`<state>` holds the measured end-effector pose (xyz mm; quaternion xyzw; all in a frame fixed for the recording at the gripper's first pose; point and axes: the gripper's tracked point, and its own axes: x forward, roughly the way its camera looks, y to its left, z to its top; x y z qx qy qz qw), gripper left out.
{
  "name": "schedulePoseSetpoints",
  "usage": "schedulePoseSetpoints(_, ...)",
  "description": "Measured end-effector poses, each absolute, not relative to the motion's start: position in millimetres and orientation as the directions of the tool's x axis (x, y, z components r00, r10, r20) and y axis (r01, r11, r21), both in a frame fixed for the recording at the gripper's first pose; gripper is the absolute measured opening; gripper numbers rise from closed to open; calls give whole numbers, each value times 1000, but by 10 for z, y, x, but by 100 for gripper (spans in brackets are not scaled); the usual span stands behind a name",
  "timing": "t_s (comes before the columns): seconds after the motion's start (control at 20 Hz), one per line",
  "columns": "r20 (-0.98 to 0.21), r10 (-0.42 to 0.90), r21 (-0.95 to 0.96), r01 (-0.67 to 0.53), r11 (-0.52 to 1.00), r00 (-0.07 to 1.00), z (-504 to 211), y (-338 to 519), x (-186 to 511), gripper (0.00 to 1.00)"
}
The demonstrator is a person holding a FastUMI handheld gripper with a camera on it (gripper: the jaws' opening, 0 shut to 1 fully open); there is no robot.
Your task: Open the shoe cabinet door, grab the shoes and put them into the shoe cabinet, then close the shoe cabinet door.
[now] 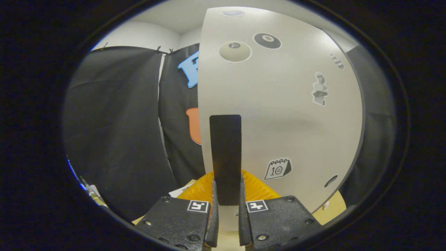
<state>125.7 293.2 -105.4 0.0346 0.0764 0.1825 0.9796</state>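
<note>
The tongs (226, 209) were nearly closed, both fingers (213, 223) pressed flat against the lower end of the dark handle (225, 153) between them. That handle ran up the near edge of the pale cabinet door (285, 115), which stood right ahead and spread away to the right. The door looked rigid and light on its hinges; the smooth strip could slip, so a firm hold low on it seemed wise. Stickers (277, 168) dotted the panel. Just beyond the fingertips, under the door edge, something ribbed and orange-yellow (259, 186) peeked out; what it was could not be told. Farther left hung the black cloth (115, 132).
</note>
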Motion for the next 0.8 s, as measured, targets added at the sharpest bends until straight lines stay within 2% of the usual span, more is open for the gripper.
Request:
schedulePoseSetpoints(0.5,-130,497,130,-482,866,858,-1086,2421,567,26)
schedulePoseSetpoints(0.8,-124,484,109,-473,874,866,-1125,1857,184,26)
